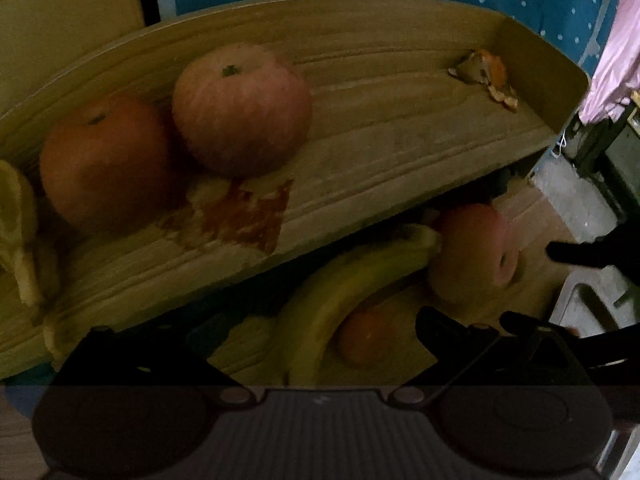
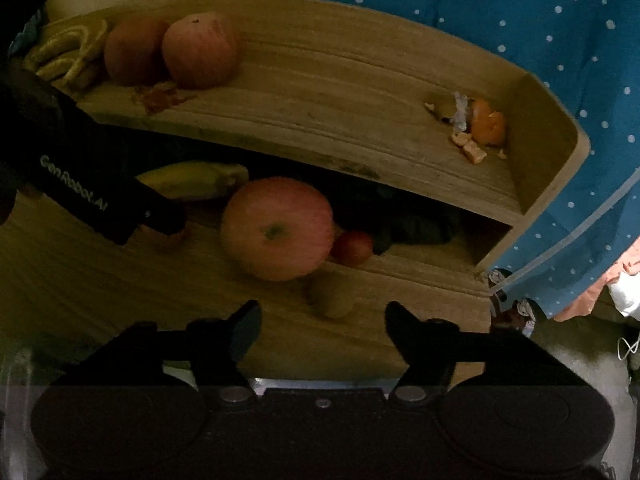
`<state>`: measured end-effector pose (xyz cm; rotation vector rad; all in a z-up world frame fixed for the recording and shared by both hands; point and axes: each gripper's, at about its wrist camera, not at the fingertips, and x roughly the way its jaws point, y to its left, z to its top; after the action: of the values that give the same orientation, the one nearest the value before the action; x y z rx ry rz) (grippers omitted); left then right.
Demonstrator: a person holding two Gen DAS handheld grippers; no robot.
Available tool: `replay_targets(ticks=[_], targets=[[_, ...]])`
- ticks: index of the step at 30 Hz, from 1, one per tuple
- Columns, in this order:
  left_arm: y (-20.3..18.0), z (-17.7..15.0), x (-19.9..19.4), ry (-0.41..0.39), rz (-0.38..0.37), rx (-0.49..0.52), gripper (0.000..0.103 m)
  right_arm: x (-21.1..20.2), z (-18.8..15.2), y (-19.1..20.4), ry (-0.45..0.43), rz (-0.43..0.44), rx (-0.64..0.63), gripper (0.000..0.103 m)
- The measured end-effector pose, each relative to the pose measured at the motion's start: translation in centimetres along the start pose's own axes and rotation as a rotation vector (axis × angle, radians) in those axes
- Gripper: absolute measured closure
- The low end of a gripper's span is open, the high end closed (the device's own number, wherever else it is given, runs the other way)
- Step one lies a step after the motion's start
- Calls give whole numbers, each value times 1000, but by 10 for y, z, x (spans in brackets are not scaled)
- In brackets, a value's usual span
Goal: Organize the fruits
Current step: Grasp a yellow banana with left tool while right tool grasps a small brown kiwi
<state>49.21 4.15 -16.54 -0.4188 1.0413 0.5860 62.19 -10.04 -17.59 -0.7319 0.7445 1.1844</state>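
Right gripper wide open (empty), kiwi just ahead; left gripper's opening indiscernible

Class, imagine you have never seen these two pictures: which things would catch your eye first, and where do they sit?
The big pink apple on the lower wooden surface stands out first, with a banana behind it. On the upper shelf, two round fruits, an orange and another apple, sit together at its left end, and scraps of orange peel lie at its right end.
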Motion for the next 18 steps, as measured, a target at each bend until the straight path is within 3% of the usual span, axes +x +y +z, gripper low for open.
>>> replay_targets(ticks=[4, 12, 18], targets=[[1, 3, 4, 7, -10, -27, 11, 7, 2, -4, 3, 21, -7, 49], [5, 9, 13, 35, -14, -28, 23, 18, 4, -6, 16, 52, 0, 58], [2, 13, 19, 45, -22, -21, 34, 19, 4, -9, 2, 60, 30, 74]])
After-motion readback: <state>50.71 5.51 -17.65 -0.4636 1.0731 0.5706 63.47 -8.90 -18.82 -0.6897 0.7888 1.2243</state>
